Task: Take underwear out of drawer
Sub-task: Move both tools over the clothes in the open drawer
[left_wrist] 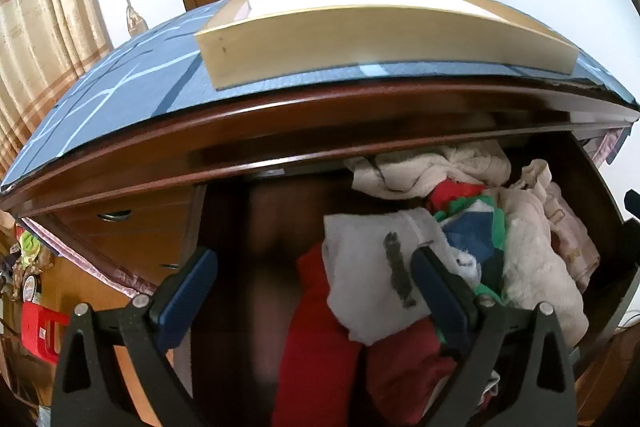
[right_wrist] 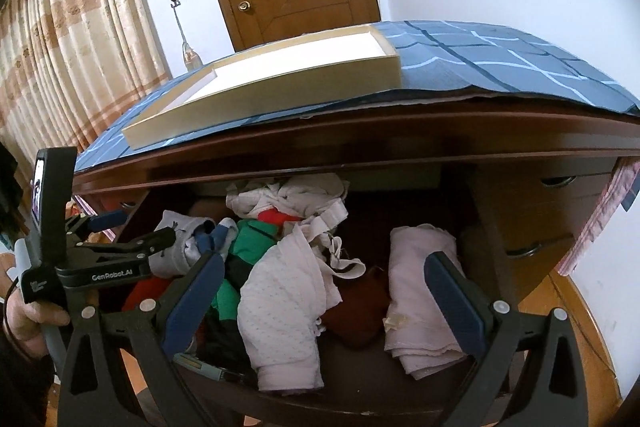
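Left wrist: left gripper (left_wrist: pixel 316 291) spread wide, empty, over white garment (left_wrist: pixel 368 275) in open drawer (left_wrist: pixel 600 187); tangled pile risks dragging neighbours.

Right wrist: right gripper (right_wrist: pixel 324 295) spread, empty, above pink underwear (right_wrist: pixel 280 307); straps may snag.

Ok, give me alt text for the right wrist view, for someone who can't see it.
The open right claw hangs over an open drawer of jumbled clothes, a pale pink garment between its fingers. A shallow tray sits on the dresser top; the left claw is at left.
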A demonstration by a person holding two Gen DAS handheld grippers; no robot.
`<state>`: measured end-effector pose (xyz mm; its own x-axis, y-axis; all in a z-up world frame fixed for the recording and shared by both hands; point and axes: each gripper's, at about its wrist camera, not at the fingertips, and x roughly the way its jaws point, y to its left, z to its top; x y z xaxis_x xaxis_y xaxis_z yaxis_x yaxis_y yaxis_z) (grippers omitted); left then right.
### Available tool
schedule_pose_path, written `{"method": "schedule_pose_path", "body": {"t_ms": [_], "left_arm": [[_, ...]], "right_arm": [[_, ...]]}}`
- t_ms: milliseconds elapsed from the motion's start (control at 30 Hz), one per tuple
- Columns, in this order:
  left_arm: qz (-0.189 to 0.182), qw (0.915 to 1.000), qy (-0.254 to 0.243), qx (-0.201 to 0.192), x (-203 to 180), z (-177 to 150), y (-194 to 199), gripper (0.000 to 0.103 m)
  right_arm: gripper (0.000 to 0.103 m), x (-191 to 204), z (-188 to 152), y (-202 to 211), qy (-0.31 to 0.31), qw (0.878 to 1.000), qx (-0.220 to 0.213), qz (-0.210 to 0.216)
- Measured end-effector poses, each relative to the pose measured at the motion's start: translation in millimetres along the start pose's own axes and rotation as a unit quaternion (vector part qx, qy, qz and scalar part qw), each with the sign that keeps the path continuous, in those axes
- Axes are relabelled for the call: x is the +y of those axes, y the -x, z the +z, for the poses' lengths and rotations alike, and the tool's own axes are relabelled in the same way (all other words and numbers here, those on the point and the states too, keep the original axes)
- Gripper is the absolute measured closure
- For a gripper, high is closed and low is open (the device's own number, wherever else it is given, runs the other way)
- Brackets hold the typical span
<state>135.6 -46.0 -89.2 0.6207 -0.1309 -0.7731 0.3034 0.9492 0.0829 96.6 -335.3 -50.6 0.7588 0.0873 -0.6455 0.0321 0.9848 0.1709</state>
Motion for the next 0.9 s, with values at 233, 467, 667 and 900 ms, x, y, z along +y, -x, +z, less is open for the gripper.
{"method": "schedule_pose_path", "body": {"t_ms": [233,467,667,900], "left_arm": [[0.004,1.0000,-0.001,0.005,2,-6,-3,0.004],[0.008,1.0000,-0.003,0.004,1,-11,-4,0.004],[0.023,0.9996,0.001,0.013,2,-16,-3,0.004],[0.024,0.9990,0.007,0.038,4,-25,-5,0.004]], "right_arm": [[0.001,-1,2,-4,-0.001,1.000,0.005,0.001],[0.001,-12,-12,-25,-0.028,0.999,0.045,0.007],[0.001,-12,-24,-40,-0.036,0.995,0.094,0.009],[0.001,-5,-30,-49,-0.020,0.991,0.135,-0.002]]}}
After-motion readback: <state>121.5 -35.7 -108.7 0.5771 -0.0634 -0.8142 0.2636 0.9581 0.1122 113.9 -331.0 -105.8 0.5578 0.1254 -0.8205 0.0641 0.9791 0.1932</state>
